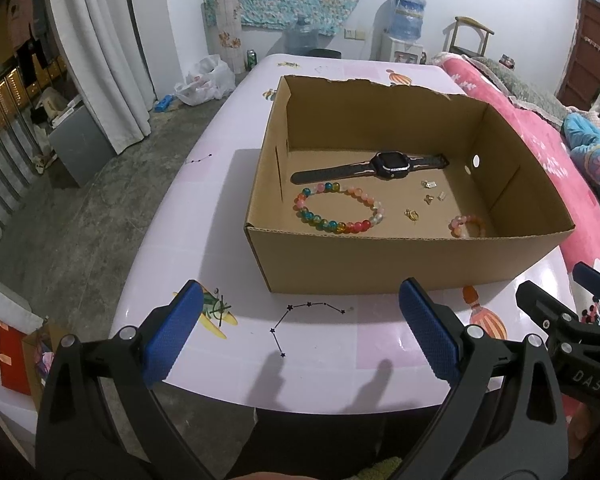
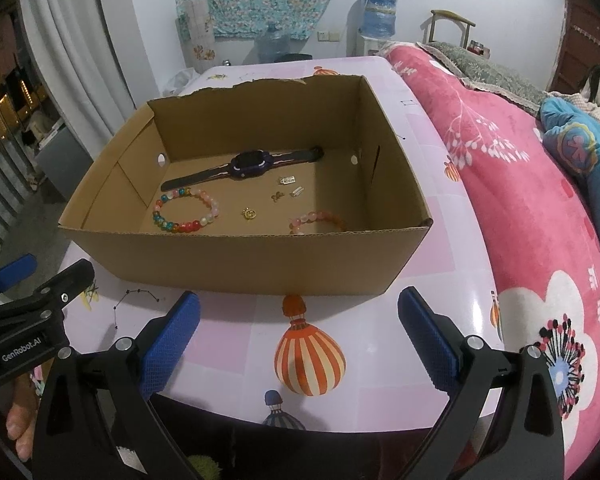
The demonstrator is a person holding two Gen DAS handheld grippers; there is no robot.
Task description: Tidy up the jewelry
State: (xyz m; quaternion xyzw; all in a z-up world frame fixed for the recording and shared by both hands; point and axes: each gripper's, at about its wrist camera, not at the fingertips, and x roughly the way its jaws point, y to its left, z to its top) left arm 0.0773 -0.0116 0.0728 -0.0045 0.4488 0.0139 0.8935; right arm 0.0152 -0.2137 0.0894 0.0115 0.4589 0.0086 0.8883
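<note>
Hovering low over the near edge of a pale pink tabletop (image 1: 332, 364), just short of an open cardboard box (image 1: 400, 258): left claw (image 1: 300, 334), blue pads (image 1: 174, 334) spread wide and grasping nothing. Hanging level beside it, right claw (image 2: 298, 336), likewise released and empty, above a printed hot-air balloon (image 2: 310, 358). Each claw showing at the margin of the other's view.

Lying flat on the box floor, all jewelry gathered inside: a dark smartwatch (image 1: 388, 165) stretching strap-out toward the back wall; just in front of it a multicoloured bead bracelet (image 1: 340, 210) sitting in a loose ring at the left; a smaller pink-and-orange bead bracelet (image 1: 466, 226) resting against the near wall at the right, partly hidden behind the box rim. Scattered between the two bracelets and the watch, well apart from one another: a small gold charm (image 2: 249, 213) and several tiny metal trinkets (image 2: 288, 181), too small to identify.

Spreading along the right of the tabletop, a pink flowered blanket (image 2: 512, 184). Standing against the far wall, a water dispenser (image 1: 407, 20) and a wooden chair (image 1: 470, 34).
</note>
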